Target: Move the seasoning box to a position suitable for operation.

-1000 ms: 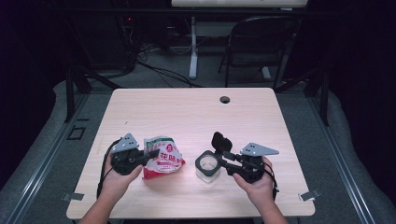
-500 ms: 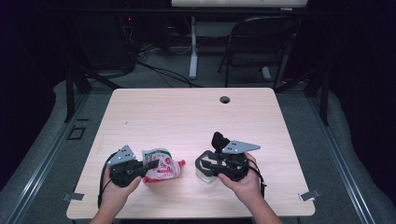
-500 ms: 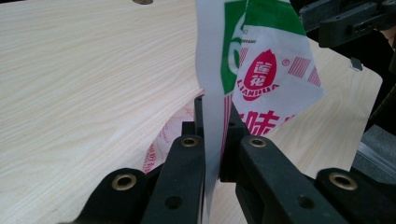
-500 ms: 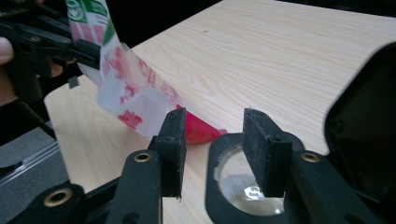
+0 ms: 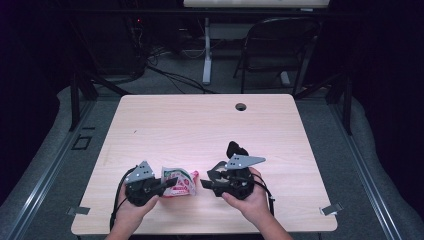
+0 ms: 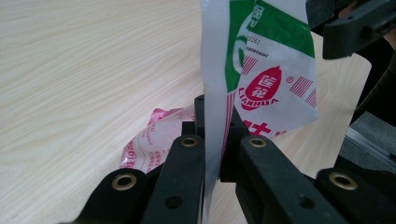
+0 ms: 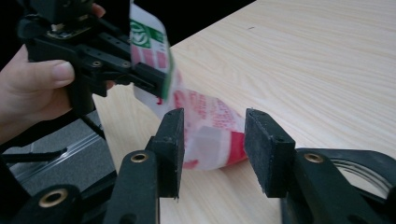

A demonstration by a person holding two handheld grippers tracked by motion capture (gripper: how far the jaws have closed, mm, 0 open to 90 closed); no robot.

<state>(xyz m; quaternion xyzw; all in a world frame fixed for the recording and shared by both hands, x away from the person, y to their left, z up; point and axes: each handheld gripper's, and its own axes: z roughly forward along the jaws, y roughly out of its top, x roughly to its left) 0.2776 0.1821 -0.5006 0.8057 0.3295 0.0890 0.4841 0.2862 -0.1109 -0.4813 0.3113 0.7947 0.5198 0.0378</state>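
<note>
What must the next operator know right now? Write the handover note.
Left gripper: shut on the bag's white edge, holding that end up.
Right gripper: open, its jaws just been opening; the bag's lower end sits in line with the gap, pads not pressing on it.
Bag: near the table's front edge, lower end on the wood.
Done: one end gripped.
Left: probably close the right gripper on the free end; the bag looks unopened from here.

The packet (image 6: 261,70) runs off the top edge in the left gripper view — its small print is unreadable. In the right gripper view its far end (image 7: 210,135) is blurred, partly behind the near jaws.
</note>
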